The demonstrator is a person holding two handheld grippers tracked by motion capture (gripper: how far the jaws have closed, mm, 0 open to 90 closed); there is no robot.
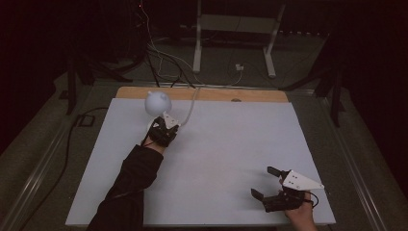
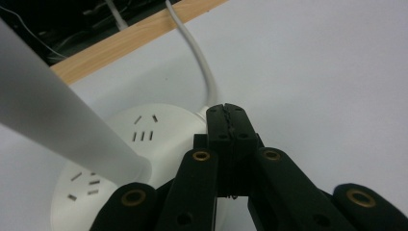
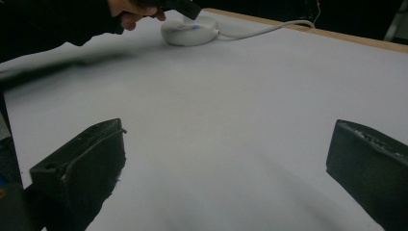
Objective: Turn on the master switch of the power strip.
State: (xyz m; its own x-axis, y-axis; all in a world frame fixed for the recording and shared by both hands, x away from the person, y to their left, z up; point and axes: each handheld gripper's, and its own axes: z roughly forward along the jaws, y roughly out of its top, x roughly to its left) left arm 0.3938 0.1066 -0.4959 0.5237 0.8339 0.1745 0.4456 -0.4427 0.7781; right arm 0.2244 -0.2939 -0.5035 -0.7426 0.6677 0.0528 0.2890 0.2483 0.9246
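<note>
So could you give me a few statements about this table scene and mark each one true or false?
1. The left gripper has its jaws shut together with nothing between them. True.
2. The right gripper is clamped on the white cable. False: its jaws stand wide apart over bare table, far from the cable.
3. The round white power socket hub has plug slots on its top face. True.
4. A frosted white lamp rises from the hub. True, it stands on a white stem.
5. The hub sits at the near right corner of the table. False: it sits toward the far left, by the wooden edge.
</note>
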